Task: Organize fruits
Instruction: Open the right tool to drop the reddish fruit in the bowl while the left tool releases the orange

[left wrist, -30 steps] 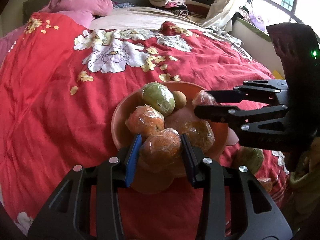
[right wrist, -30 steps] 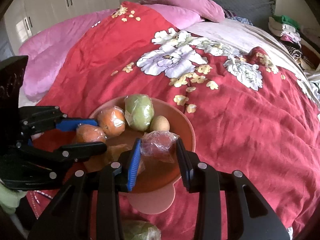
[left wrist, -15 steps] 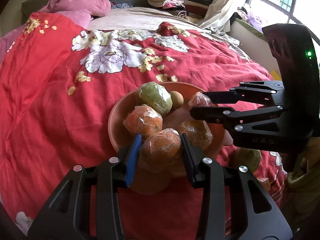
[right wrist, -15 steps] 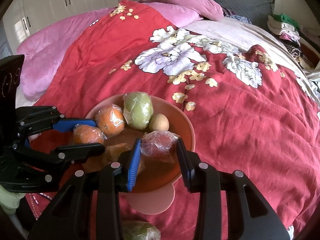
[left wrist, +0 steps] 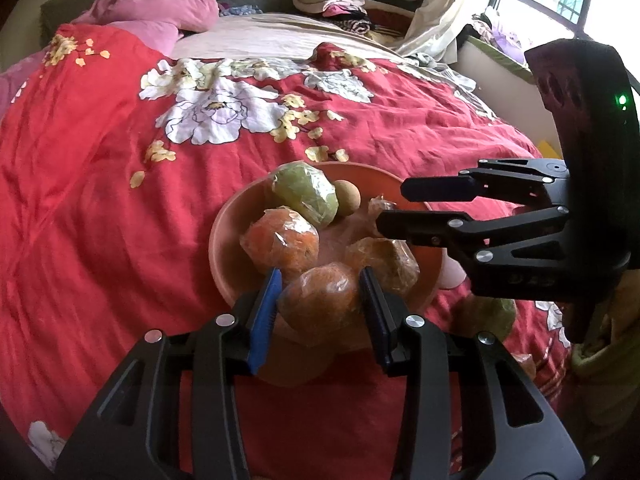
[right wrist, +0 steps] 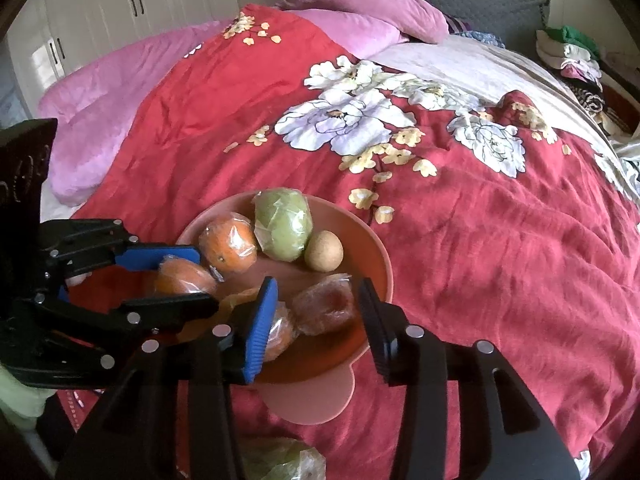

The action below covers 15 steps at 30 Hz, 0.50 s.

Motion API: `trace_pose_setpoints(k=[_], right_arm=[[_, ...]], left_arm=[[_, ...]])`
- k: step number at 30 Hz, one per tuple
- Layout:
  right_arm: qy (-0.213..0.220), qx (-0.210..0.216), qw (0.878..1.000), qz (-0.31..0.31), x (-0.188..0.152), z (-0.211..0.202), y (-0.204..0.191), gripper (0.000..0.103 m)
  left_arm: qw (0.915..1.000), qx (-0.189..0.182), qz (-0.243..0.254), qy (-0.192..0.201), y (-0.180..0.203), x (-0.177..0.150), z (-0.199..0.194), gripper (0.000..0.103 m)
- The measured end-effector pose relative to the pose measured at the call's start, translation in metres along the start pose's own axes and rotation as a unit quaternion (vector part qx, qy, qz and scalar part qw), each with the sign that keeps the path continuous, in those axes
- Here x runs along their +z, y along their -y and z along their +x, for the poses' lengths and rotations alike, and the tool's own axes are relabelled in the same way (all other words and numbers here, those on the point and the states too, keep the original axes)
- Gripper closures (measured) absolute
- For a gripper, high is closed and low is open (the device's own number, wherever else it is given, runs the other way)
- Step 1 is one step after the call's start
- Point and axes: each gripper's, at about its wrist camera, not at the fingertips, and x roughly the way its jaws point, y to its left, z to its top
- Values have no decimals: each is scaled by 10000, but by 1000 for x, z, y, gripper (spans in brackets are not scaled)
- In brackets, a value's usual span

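Left claw [left wrist: 320, 292] clamps wrapped orange [left wrist: 320, 300]; right claw [right wrist: 318, 304] just opened, red fruit [right wrist: 326, 306] loose between pads

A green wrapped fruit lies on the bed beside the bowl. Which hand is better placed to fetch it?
Probably right. Its tool has just been opening, the reddish fruit loose between its pads, and the green fruit lies just beneath it. The left tool is clamped on an orange.
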Motion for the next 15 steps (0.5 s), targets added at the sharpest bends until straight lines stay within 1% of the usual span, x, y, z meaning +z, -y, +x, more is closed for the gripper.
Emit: trace_pose_setpoints(k=[15], right_arm=[[231,34,9997,113,-1,-22,5,54]], left_arm=[[10000,-58,6,44,0,0,-3,71]])
